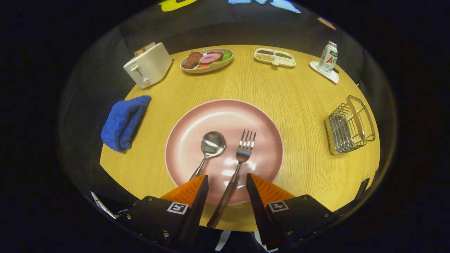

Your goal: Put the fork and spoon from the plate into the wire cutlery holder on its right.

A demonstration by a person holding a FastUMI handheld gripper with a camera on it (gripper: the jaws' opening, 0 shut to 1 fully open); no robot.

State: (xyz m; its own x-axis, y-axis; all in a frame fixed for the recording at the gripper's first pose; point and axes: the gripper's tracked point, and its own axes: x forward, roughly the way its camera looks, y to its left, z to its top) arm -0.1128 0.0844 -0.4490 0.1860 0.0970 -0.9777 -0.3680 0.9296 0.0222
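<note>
A pink plate point(260, 119) lies in the middle of the wooden table. On it rest a spoon point(212, 144) and, to its right, a fork point(244, 149), both with tips pointing away from me and dark handles toward me. My gripper point(226, 180) stands open above the plate's near rim. The fork's handle runs between the fingers, touching neither. The spoon's handle disappears under the left finger point(197, 191). The wire cutlery holder point(349, 126) sits to the right of the plate, near the table's edge.
A blue cloth point(124, 121) lies left of the plate. Along the far side stand a white toaster point(147, 65), a dish of food point(207, 59), a divided snack tray point(275, 57) and a can point(328, 58) on a coaster.
</note>
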